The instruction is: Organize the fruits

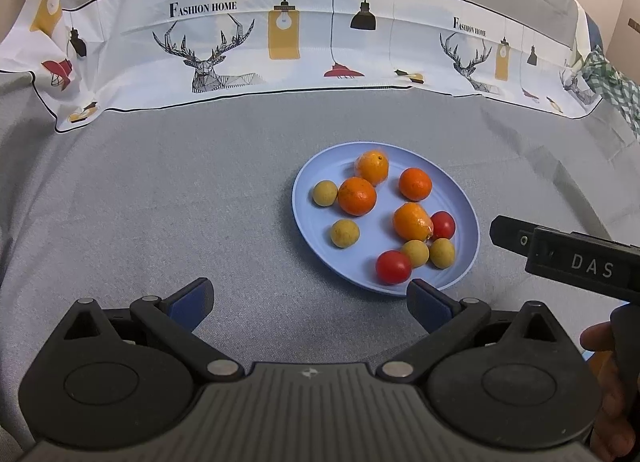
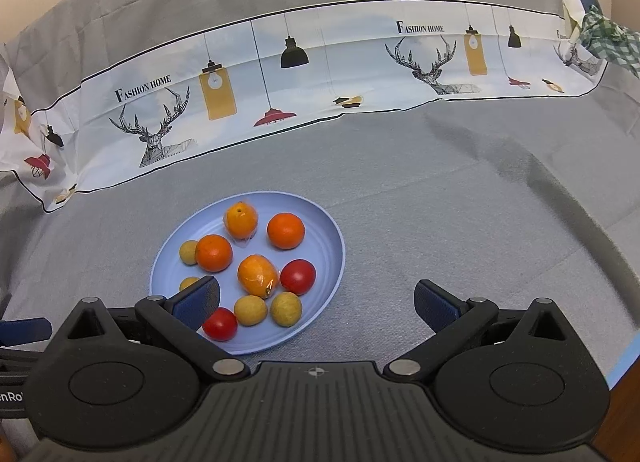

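Note:
A light blue plate (image 1: 299,201) (image 2: 338,258) sits on the grey cloth and holds several fruits. Two are bare oranges (image 1: 357,196) (image 2: 285,230), two are oranges wrapped in clear film (image 1: 412,221) (image 2: 257,276), two are red tomatoes (image 1: 393,266) (image 2: 298,277), and several are small yellow round fruits (image 1: 345,234) (image 2: 250,310). My left gripper (image 1: 310,294) is open and empty, its right finger at the plate's near rim. My right gripper (image 2: 318,290) is open and empty too; its left finger hangs over the plate's near left side and half hides a yellow fruit (image 2: 187,283).
A white printed cloth band (image 1: 280,41) (image 2: 280,73) lies across the back. A green checked cloth (image 1: 612,81) (image 2: 608,37) is at the far right. The right gripper's black body (image 1: 568,258) and a hand (image 1: 600,342) are beside the plate. The table's edge (image 2: 624,362) runs near right.

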`<state>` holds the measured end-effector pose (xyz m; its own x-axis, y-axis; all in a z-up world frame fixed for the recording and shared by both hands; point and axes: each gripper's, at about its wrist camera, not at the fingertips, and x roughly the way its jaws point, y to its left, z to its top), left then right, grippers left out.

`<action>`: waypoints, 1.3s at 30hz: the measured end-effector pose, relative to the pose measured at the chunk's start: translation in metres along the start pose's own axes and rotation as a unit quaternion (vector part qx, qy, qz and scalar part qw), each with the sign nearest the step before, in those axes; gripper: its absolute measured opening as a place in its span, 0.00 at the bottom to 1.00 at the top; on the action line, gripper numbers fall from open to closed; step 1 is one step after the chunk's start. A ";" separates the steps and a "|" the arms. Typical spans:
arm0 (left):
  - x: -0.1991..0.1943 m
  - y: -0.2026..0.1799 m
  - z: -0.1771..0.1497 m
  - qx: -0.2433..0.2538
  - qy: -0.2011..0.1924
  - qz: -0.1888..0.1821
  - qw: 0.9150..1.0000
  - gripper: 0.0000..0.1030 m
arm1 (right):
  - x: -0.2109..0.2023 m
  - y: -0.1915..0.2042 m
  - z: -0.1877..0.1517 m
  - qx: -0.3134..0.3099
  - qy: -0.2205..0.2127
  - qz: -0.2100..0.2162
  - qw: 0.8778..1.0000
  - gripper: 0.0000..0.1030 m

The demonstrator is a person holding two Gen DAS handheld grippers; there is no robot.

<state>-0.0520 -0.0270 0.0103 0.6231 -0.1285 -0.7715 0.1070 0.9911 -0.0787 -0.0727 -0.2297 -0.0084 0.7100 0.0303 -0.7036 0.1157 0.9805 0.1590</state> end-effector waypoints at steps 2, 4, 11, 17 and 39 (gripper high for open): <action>0.000 0.000 0.000 0.000 0.000 -0.001 1.000 1.00 | 0.000 0.000 -0.001 -0.001 0.000 0.000 1.000 0.99; 0.000 0.000 0.000 0.000 0.001 -0.001 1.000 1.00 | 0.000 0.001 -0.001 -0.003 0.001 0.000 1.000 0.99; 0.000 0.000 -0.001 0.000 0.000 0.000 1.000 1.00 | 0.000 0.002 0.000 -0.004 0.001 0.000 1.000 0.99; 0.000 0.000 0.000 0.001 -0.003 0.000 1.000 1.00 | 0.000 0.003 -0.001 -0.004 0.001 0.000 1.000 0.99; 0.007 -0.003 0.005 0.005 -0.009 -0.019 1.000 1.00 | 0.020 -0.011 0.012 0.008 0.021 0.004 1.000 0.99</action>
<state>-0.0438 -0.0309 0.0083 0.6326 -0.1663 -0.7565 0.1375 0.9853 -0.1016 -0.0508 -0.2419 -0.0160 0.6813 0.0457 -0.7305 0.1222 0.9769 0.1751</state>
